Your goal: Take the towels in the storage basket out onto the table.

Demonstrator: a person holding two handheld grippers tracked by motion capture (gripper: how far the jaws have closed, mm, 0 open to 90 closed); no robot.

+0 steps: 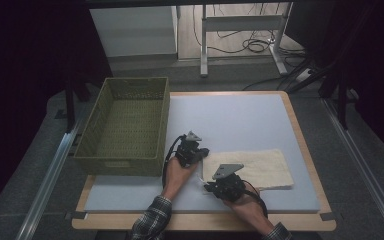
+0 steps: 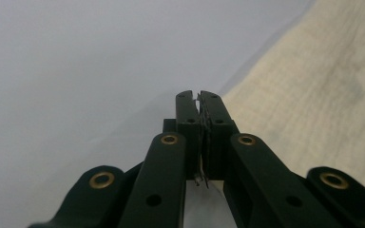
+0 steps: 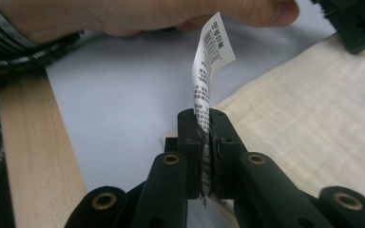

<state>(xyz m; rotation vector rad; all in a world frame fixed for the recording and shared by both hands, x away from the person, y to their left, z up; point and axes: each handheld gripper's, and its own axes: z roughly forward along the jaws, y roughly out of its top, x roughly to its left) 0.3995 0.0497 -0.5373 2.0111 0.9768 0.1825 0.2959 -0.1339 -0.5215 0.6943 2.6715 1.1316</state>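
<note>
A cream folded towel point(image 1: 250, 167) lies on the lavender mat point(image 1: 230, 120) at the front right. My left gripper point(image 1: 205, 152) sits at the towel's far left corner. In the left gripper view its jaws point(image 2: 198, 97) are shut at the towel point(image 2: 313, 95) edge, with a thin pale sliver pinched between them. My right gripper point(image 1: 207, 186) is at the towel's near left corner. In the right gripper view it point(image 3: 203, 116) is shut on the towel's white printed label point(image 3: 211, 57), which stands up from the jaws beside the towel point(image 3: 313, 118).
An olive woven basket point(image 1: 125, 160) stands on the mat's left, close to the left hand. The wooden table edge point(image 1: 300, 135) frames the mat. In the right gripper view, the left hand point(image 3: 147, 14) lies across the top and table wood point(image 3: 33, 156) runs down the left.
</note>
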